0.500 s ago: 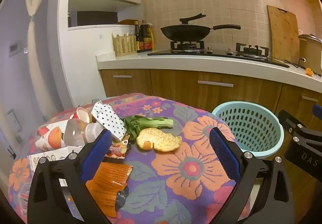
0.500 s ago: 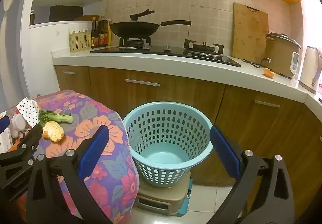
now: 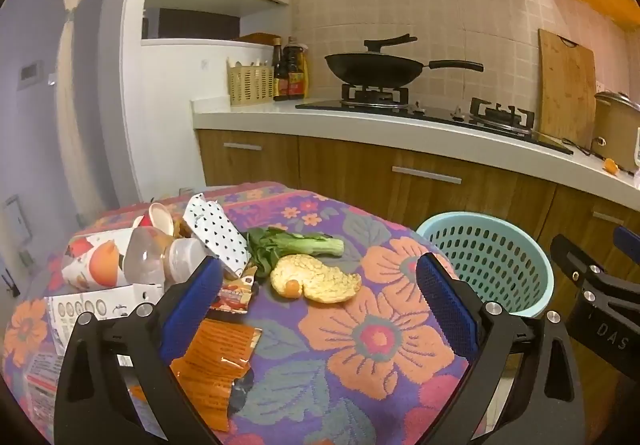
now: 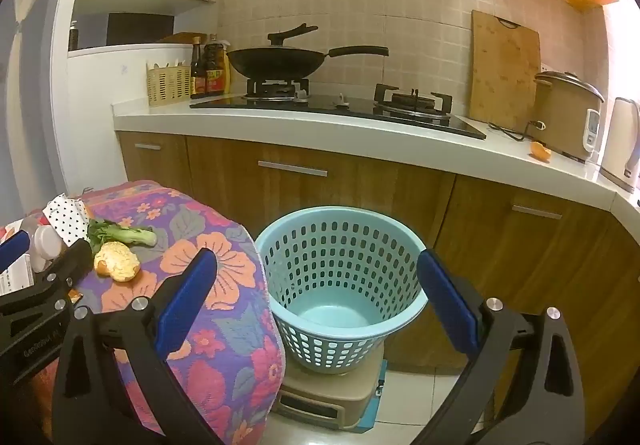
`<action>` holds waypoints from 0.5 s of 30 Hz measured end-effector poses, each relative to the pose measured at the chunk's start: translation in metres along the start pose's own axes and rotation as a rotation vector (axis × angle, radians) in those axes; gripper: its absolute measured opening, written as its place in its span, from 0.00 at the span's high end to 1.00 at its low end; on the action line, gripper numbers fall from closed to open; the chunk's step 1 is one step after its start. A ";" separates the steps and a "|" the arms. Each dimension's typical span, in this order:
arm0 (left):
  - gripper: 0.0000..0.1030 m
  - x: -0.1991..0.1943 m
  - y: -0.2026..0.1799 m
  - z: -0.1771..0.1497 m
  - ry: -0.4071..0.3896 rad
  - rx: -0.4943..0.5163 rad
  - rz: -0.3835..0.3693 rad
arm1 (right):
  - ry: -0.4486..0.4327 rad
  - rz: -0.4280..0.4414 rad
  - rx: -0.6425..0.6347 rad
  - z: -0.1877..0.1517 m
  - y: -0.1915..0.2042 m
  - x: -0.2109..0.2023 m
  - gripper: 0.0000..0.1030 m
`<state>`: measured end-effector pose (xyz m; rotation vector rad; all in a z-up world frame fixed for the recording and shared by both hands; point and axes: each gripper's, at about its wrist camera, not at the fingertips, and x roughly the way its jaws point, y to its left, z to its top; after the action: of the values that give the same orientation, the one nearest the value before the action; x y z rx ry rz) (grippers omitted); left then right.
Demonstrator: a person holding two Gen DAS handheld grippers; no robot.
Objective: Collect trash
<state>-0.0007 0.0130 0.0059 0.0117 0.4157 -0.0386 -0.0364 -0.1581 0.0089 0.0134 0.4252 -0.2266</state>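
Trash lies on a flowered tablecloth (image 3: 380,333): an orange peel (image 3: 316,279), a bok choy stalk (image 3: 296,245), an orange wrapper (image 3: 218,357), a small red snack packet (image 3: 234,295), a clear plastic bottle (image 3: 160,257), a dotted paper bag (image 3: 218,231) and a fruit-printed cup (image 3: 96,261). My left gripper (image 3: 318,309) hangs open above the cloth, nothing between its blue pads. A light blue perforated basket (image 4: 340,285) stands empty to the right of the table. My right gripper (image 4: 316,301) is open in front of the basket.
The basket rests on a beige stool (image 4: 328,393) on the tiled floor. Behind runs a kitchen counter (image 4: 320,133) with a wok (image 4: 280,61) on the stove, sauce bottles (image 4: 210,67), a cutting board (image 4: 504,69) and a rice cooker (image 4: 568,113). White leaflets (image 3: 92,309) lie at the table's left.
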 end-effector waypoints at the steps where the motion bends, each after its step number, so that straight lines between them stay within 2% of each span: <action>1: 0.08 -0.001 0.000 0.000 -0.001 -0.002 0.001 | -0.001 -0.001 -0.002 0.000 0.000 0.000 0.08; 15: 0.09 0.002 0.007 0.001 0.005 -0.034 -0.004 | 0.000 -0.020 -0.026 0.000 0.005 0.001 0.08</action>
<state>0.0018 0.0202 0.0061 -0.0227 0.4211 -0.0357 -0.0347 -0.1534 0.0079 -0.0167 0.4287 -0.2405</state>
